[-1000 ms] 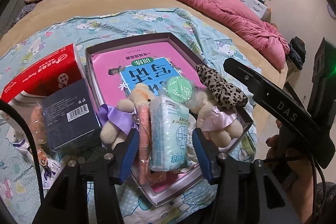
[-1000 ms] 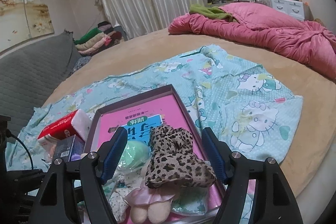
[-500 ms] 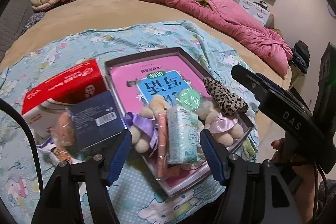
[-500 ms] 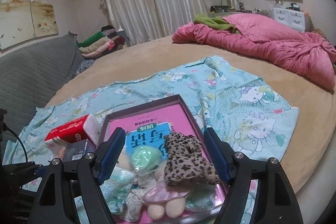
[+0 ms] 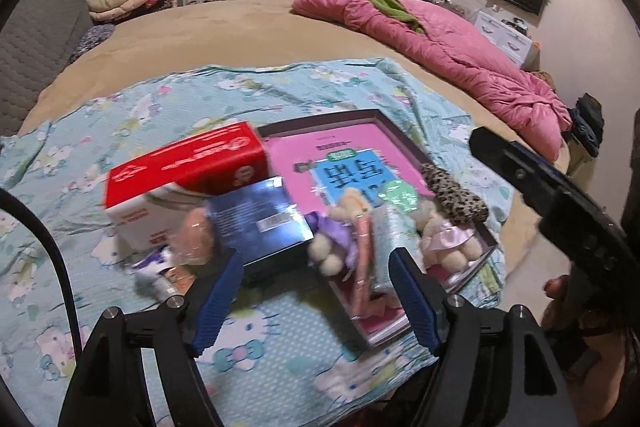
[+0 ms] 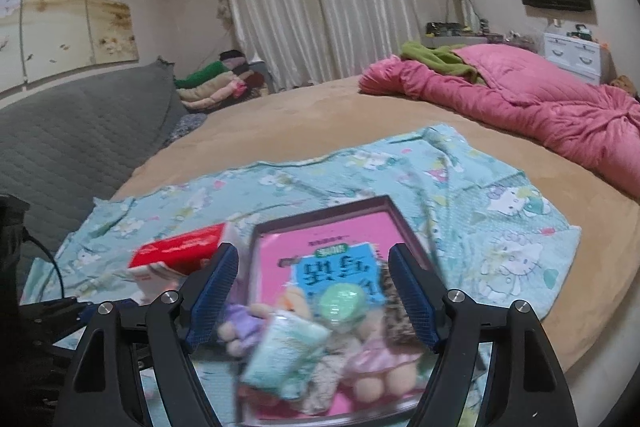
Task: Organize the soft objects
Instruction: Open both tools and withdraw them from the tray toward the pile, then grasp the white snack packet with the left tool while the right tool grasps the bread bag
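Left tool (image 5: 318,301) angled downward, jaws opening, empty, right tool (image 6: 314,297) wide apart, empty

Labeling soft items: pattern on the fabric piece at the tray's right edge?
Leopard print fabric piece, clearest in the left wrist view.

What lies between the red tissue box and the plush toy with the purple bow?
In the left wrist view, a dark blue box lies between the red tissue box and the plush toy.

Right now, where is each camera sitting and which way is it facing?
Left wrist: on the left tool, looking down over its opening, empty jaws at the tray on the bed; the right tool and a hand show at right.
Right wrist: on the right tool, open, facing the tray, curtains beyond.
Shared: tray, red tissue box.
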### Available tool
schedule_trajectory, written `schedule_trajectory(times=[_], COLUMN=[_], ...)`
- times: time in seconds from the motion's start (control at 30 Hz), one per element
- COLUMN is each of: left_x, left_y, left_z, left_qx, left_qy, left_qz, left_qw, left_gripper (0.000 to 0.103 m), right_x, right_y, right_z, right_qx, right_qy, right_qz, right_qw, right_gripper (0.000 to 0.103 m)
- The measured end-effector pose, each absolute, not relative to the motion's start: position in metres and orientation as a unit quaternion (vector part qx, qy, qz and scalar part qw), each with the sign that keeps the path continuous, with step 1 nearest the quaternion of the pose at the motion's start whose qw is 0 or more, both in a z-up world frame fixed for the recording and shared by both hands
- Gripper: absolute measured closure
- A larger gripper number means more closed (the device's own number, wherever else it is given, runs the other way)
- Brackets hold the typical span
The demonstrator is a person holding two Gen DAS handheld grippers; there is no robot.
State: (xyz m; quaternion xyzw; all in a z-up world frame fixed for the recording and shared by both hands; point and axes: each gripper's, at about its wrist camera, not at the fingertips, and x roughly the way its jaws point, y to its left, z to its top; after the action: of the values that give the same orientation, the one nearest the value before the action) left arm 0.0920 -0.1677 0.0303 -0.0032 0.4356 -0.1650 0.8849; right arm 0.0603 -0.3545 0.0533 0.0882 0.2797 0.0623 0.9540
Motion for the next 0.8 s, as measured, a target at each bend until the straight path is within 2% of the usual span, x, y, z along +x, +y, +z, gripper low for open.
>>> schedule_trajectory(times=[0.8], left_x=[0.077], left_y=[-0.049], left_z=[0.057], left_qx=[-0.062], left_qy=[0.423], left_qz=[-0.083], left_qw=[0.9], left_gripper=[0.025], right_x=[0.04], right_y=[-0.255], right_z=[0.089], right_qx=[0.03], right_qy=[0.285], right_qz=[0.142], right_qw=[0.947], right_gripper=[0.024])
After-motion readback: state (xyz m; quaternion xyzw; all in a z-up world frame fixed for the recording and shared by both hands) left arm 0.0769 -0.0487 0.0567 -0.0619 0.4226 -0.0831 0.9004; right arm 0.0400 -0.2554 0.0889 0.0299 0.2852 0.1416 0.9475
